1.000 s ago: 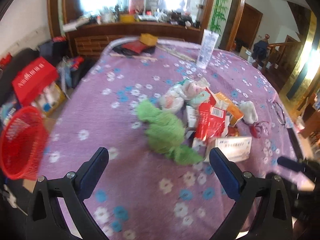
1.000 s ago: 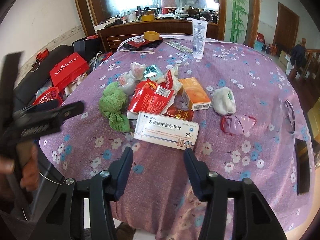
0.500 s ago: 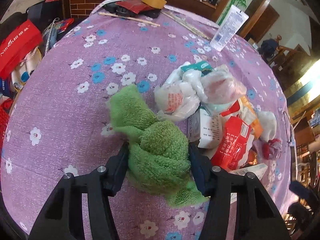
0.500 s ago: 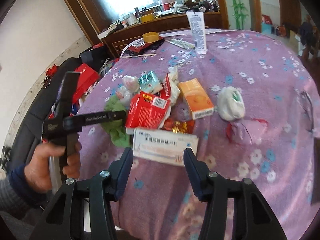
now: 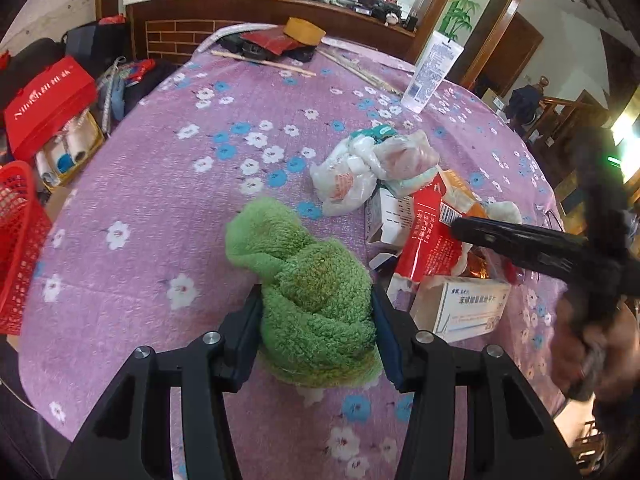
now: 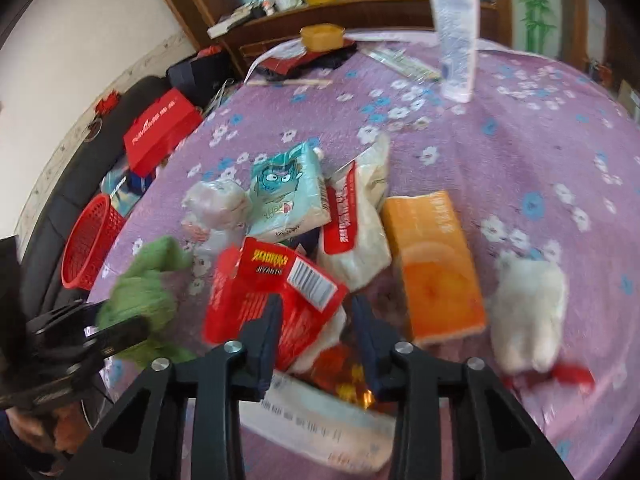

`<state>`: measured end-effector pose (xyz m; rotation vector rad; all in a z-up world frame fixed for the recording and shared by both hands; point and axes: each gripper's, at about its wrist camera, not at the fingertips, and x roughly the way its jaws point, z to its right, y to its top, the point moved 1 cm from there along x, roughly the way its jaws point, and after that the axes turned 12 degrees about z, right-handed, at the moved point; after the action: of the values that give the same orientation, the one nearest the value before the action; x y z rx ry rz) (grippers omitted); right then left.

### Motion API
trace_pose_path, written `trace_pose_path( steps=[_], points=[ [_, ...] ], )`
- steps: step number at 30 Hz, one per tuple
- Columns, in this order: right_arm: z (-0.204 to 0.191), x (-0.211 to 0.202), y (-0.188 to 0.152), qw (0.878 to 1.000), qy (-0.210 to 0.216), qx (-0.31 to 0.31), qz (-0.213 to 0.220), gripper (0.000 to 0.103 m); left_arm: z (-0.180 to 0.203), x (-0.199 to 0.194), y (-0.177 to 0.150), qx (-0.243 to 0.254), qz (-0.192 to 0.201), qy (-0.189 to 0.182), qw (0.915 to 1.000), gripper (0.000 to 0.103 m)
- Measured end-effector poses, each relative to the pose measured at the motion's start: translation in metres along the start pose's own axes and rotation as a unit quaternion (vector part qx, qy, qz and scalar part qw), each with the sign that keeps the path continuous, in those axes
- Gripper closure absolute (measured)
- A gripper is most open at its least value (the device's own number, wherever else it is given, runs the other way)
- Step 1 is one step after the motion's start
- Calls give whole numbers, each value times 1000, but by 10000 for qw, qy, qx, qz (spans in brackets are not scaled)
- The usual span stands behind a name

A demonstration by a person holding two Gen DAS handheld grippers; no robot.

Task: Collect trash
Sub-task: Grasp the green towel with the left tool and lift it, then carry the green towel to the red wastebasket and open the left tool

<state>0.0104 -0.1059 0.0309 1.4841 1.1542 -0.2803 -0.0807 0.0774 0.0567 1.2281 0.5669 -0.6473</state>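
A crumpled green cloth (image 5: 304, 264) lies on the purple flowered tablecloth (image 5: 168, 200). My left gripper (image 5: 316, 300) has both pads pressed into the cloth's sides and its jaws are closing. Right of the cloth is a heap of trash: a red packet (image 6: 248, 292), an orange box (image 6: 436, 264), plastic bags (image 5: 360, 172) and a white medicine box (image 5: 468, 304). My right gripper (image 6: 316, 312) hangs low over the heap with its jaws closing. The red packet's barcode corner lies between them, and no firm pinch shows in the blur.
A red mesh basket (image 6: 90, 240) stands on the floor off the table's left edge, beside a red gift bag (image 5: 44, 100). A white tube (image 5: 432, 68) stands upright at the far side. Chopsticks and dark items lie at the back edge.
My left gripper dropped onto the green cloth and its wide jaws narrowed onto it. The right gripper swept forward and down over the trash heap, and its jaws narrowed around the red packet.
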Motion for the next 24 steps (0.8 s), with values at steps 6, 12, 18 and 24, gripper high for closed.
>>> trace_pose_path(
  steps=[6, 12, 18, 24],
  points=[
    [-1, 9, -3, 9993, 359, 84, -35, 90, -6, -17, -5, 12, 123, 153, 9998, 53],
    [-16, -21, -6, 9978, 526, 158, 380, 97, -2, -27, -1, 206, 313, 241, 9990, 53],
    [-27, -54, -7, 9953, 426, 216, 848, 98, 4, -35, 10, 333, 478, 193, 9981, 53],
    [-33, -72, -3, 9930, 360, 328, 1079, 98, 3, -42, 20, 374, 606, 178, 9973, 53]
  ],
)
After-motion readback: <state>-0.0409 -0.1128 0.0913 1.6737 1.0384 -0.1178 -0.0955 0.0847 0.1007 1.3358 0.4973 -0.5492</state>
